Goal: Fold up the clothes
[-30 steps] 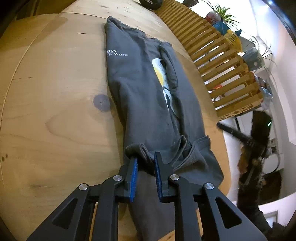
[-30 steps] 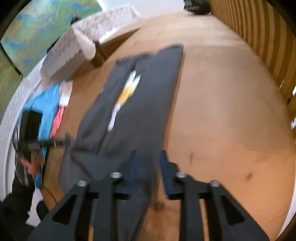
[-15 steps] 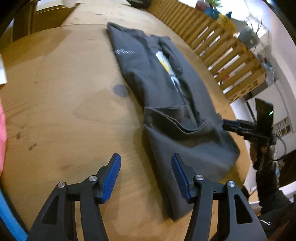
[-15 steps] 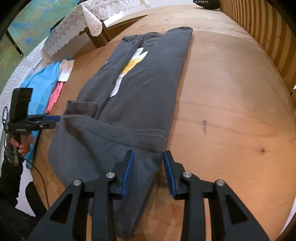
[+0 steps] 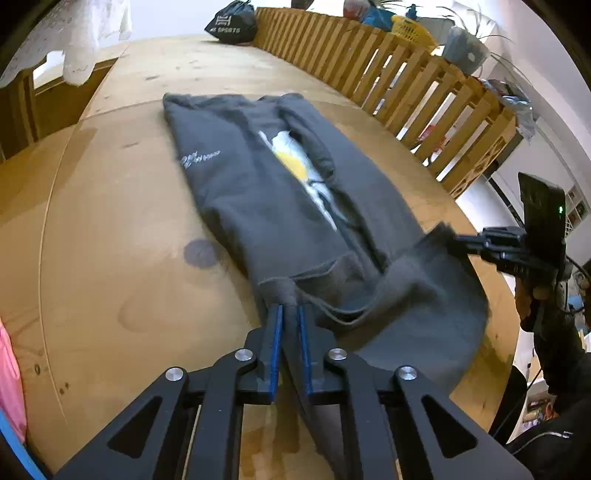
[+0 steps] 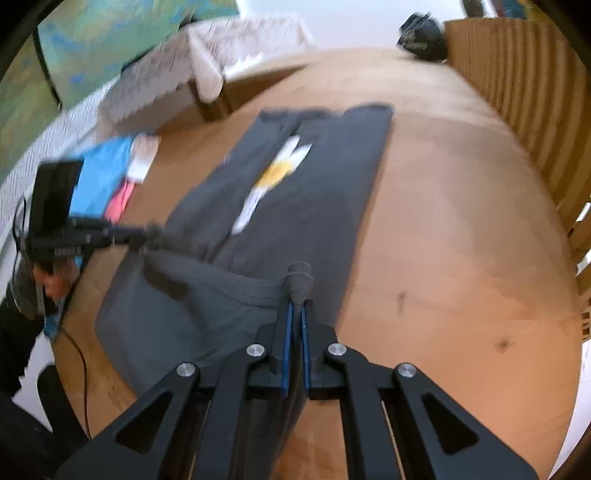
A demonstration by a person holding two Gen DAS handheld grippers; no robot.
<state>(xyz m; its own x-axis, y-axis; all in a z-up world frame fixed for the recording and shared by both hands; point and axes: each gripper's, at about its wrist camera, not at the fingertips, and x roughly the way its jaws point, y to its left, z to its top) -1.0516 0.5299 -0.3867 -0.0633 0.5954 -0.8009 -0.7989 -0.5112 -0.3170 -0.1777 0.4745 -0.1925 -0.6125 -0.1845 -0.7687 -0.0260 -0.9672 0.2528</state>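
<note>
A dark grey sweatshirt [image 5: 258,192] with a yellow and white print lies lengthwise on the round wooden table [image 5: 110,280], both sides folded inward. My left gripper [image 5: 290,314] is shut on the near left corner of its hem, lifting a bunch of cloth. The right wrist view, which is blurred, shows the same sweatshirt [image 6: 317,206]. There my right gripper [image 6: 295,308] is shut on the near right corner of the hem. Each gripper appears in the other's view, pinching its corner. The hem between them sags.
A wooden slat fence [image 5: 406,85] borders the table's right side, with a black bag [image 5: 231,24] at its far end. Blue and pink clothes [image 6: 110,177] lie at the table's left edge. A lace-covered table [image 6: 192,70] stands beyond. A person's hand [image 5: 535,295] holds the right gripper.
Half a second ago both grippers stood open over the hem. Both have since shut on its near corners and raised them a little.
</note>
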